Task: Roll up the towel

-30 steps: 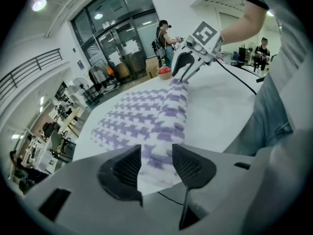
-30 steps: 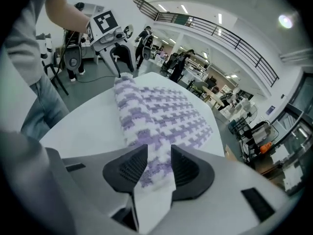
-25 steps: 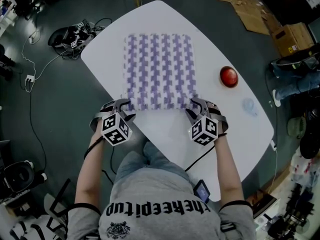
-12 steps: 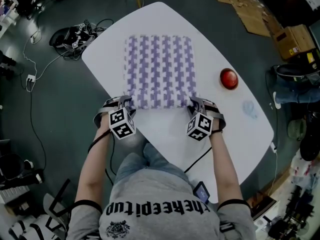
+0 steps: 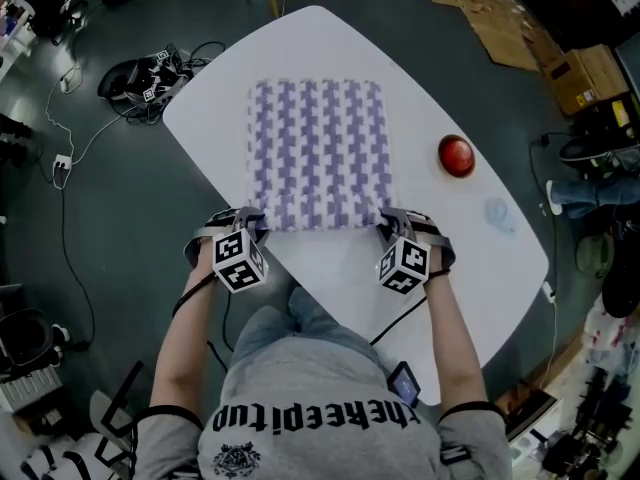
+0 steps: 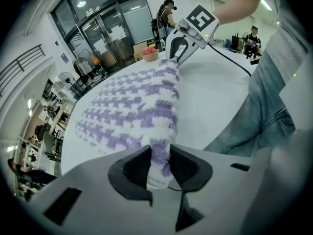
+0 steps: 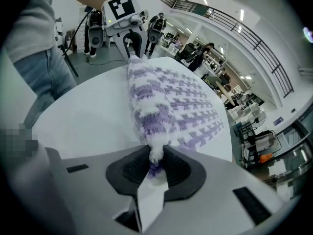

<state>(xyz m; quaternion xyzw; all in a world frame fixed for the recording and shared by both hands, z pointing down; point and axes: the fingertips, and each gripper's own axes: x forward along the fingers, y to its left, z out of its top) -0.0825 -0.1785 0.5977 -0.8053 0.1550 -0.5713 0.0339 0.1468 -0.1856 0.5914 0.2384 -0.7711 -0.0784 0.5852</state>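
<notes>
The left tongs (image 5: pixel 250 220) and right tongs (image 5: pixel 392 224) had just closed on the near corners of the towel (image 5: pixel 318 153) spread on the tabletop (image 5: pixel 470 258). Shallow pinches might slip, skewing the roll.

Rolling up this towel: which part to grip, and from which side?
Grip the towel by its two near corners, coming from the person's side. It lies flat with its near hem facing the person, so that hem can probably be lifted and rolled away. The left claw and right claw have just closed there, with cloth pinched in each.
</notes>
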